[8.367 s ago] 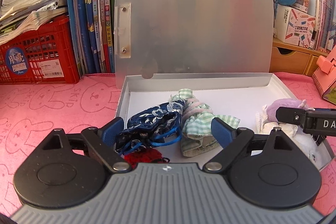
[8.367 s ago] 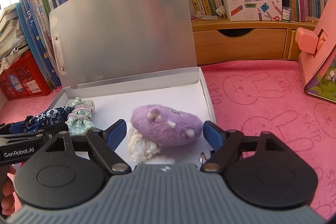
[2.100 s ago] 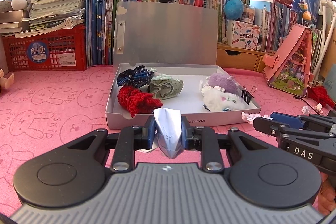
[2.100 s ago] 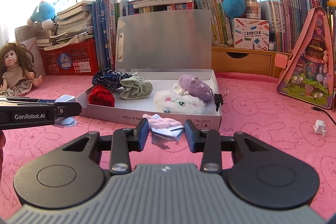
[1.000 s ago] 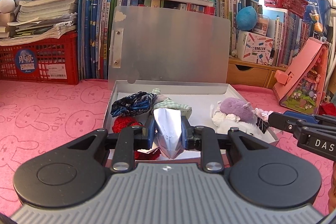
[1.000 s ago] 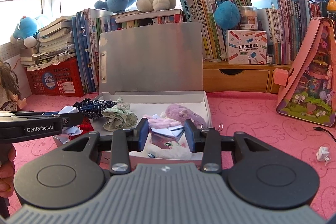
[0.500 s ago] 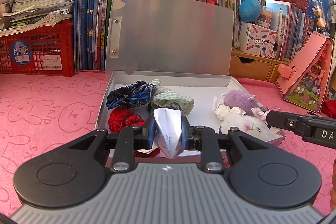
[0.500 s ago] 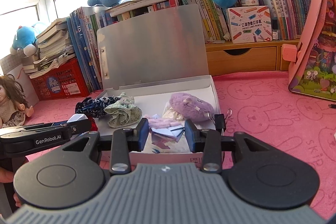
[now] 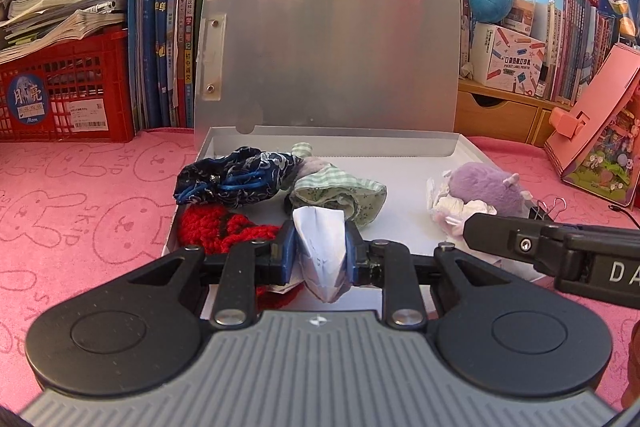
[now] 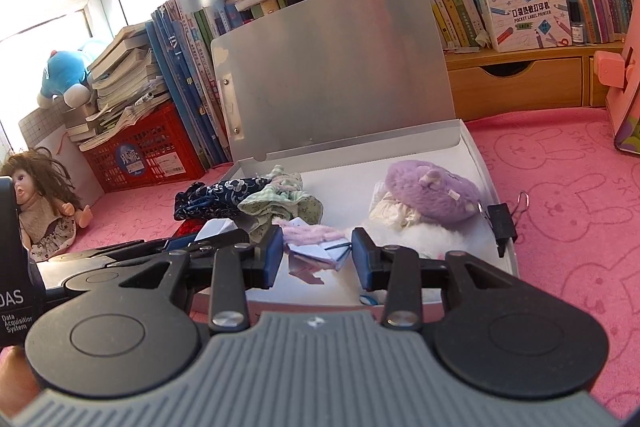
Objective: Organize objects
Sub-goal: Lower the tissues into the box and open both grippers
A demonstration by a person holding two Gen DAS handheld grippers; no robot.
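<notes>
On the pink surface [image 9: 80, 195] the open box [image 9: 472, 151] already holds several soft things, while the left tool [image 9: 320, 255] grips a folded white paper [image 9: 320, 247] and the right tool [image 10: 318, 257] pinches a pink-trimmed bundle [image 10: 312, 243] above it, both not yet released.

The left gripper [image 9: 320, 253] points forward and slightly down, its jaws clamped on a folded paper [image 9: 320, 247]. The right gripper [image 10: 318, 257] is tilted and angled downward just beside it, its jaws pinching a pink fuzzy piece with paper [image 10: 316, 243].
</notes>
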